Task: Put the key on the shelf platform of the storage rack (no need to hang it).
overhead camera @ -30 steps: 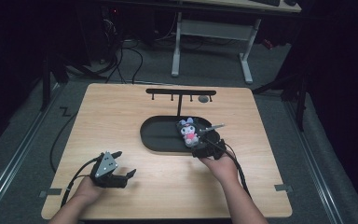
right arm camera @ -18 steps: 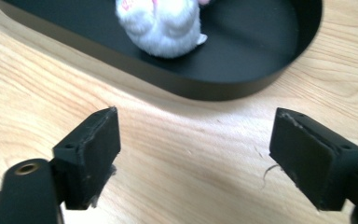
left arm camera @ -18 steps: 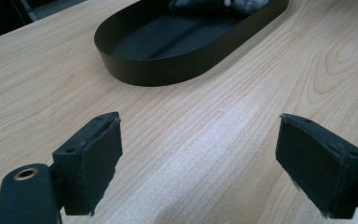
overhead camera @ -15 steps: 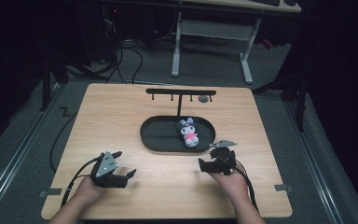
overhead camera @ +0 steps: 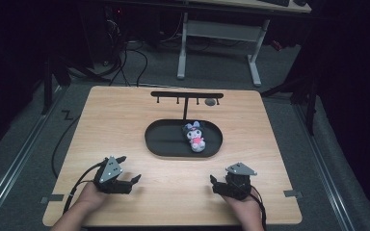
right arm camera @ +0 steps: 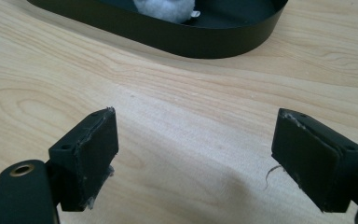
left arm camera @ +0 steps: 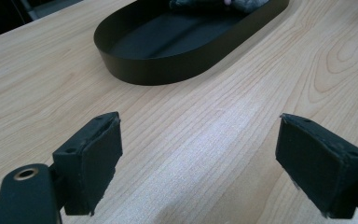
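A small plush toy (overhead camera: 195, 136), dark grey with a white and pink body, lies in the right half of a black oval tray (overhead camera: 159, 144). My left gripper (overhead camera: 129, 169) rests on the wooden table at the front left, open, with bare wood between its pads (left arm camera: 91, 161). My right gripper (overhead camera: 219, 182) sits at the front right, near the table's edge. Its jaws have just been opening and stand wide with nothing between them. In the right gripper view the tray wall (right arm camera: 205, 44) and the toy's white body (right arm camera: 168, 9) lie ahead of the gripper (right arm camera: 193, 154).
A black rack with small hooks (overhead camera: 185, 96) stands behind the tray, with a small round object (overhead camera: 211, 101) by its right end. A cable (overhead camera: 60, 144) trails off the table's left edge. A white desk frame (overhead camera: 219, 31) stands on the floor beyond.
My right gripper was at the plush toy in the tray; it has drawn back to the front right of the table, leaving the toy in the tray. The left gripper has stayed put.
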Demonstrator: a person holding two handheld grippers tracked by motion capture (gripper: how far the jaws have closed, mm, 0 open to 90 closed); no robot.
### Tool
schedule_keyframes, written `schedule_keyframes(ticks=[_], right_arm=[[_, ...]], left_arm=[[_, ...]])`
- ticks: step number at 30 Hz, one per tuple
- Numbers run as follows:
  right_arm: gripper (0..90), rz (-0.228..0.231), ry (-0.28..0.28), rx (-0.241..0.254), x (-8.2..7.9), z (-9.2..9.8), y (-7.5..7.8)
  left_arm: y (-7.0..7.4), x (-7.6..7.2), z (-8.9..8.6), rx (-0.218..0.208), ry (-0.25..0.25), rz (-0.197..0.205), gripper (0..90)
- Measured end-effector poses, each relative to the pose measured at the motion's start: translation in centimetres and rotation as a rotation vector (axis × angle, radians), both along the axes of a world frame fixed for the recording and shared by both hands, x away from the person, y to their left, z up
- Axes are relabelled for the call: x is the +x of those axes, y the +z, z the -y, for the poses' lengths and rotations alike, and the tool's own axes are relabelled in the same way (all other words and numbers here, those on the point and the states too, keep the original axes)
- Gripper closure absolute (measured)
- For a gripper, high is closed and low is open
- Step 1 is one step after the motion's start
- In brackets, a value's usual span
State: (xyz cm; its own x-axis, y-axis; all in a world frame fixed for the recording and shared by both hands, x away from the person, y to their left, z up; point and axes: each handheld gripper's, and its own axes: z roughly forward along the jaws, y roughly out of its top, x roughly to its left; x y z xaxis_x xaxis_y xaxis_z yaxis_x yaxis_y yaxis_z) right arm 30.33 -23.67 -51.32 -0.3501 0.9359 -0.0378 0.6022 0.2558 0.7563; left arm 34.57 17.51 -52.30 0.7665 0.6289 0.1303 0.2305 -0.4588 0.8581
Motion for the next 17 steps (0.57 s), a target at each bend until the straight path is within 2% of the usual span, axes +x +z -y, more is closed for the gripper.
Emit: schedule_keyframes(ticks=[5, 8, 17], right_arm=[[14.6, 0.070, 0.019, 0.006, -2.0, -0.1, -0.6], [14.6, 0.083, 0.027, 0.016, -2.5, -0.1, -0.7], [14.6, 0.081, 0.008, 0.016, -2.3, 0.0, -1.1]], left_arm=[[0.0, 0.0, 0.0, -0.002, -0.003, 0.000, 15.4], [0.0, 0.0, 0.0, -0.001, -0.006, 0.001, 15.4], [0.0, 0.0, 0.1, 0.008, -0.011, 0.005, 15.4]])
